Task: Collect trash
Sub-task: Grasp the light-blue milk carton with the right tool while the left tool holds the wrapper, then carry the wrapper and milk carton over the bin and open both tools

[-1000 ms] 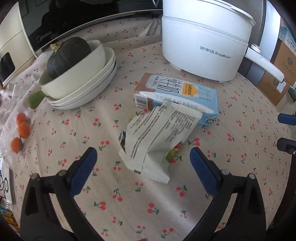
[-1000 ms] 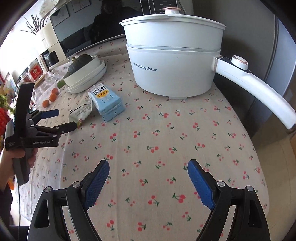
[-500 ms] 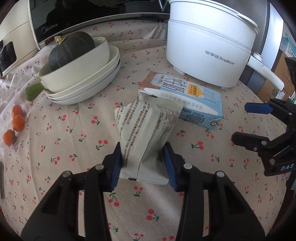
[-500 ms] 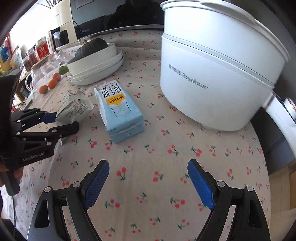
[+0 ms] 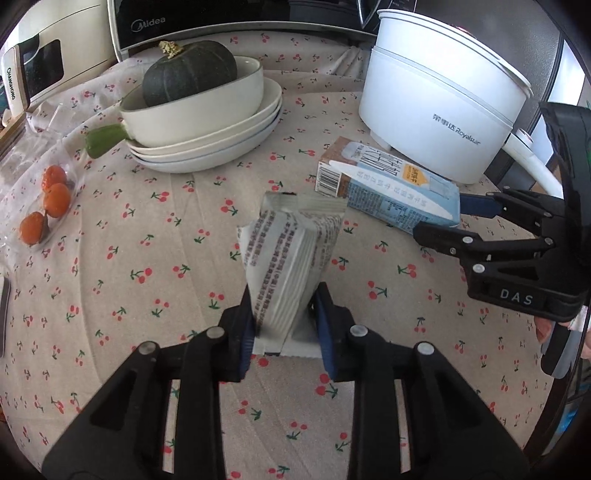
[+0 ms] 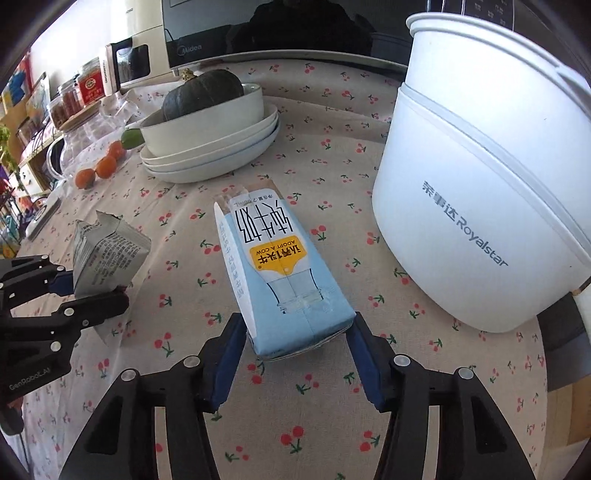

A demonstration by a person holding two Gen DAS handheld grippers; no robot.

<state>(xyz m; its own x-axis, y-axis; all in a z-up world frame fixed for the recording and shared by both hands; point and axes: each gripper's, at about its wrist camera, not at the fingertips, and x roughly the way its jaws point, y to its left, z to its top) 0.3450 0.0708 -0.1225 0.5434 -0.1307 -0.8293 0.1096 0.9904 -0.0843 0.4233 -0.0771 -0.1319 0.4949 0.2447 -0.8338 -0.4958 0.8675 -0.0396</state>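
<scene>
My left gripper [image 5: 286, 328] is shut on a crumpled white snack wrapper [image 5: 291, 258] and holds it upright just above the tablecloth. The wrapper also shows in the right wrist view [image 6: 107, 254], with the left gripper [image 6: 88, 291] around its base. A light blue milk carton [image 6: 280, 273] lies flat on the cloth. My right gripper [image 6: 295, 350] is open, its blue pads on either side of the carton's near end. In the left wrist view the carton [image 5: 384, 188] lies behind the wrapper, with the right gripper [image 5: 443, 218] at its right end.
A white Royalstar electric pot [image 6: 491, 177] stands close on the carton's right. Stacked white dishes [image 5: 207, 125] hold a dark green squash [image 5: 188, 74] at the back left. Small oranges [image 5: 48, 206] lie at the left edge. A microwave [image 5: 229, 18] stands behind.
My left gripper closed on the wrapper and lifted it upright. My right gripper moved forward and left to the milk carton, and its jaws now straddle the carton's near end.
</scene>
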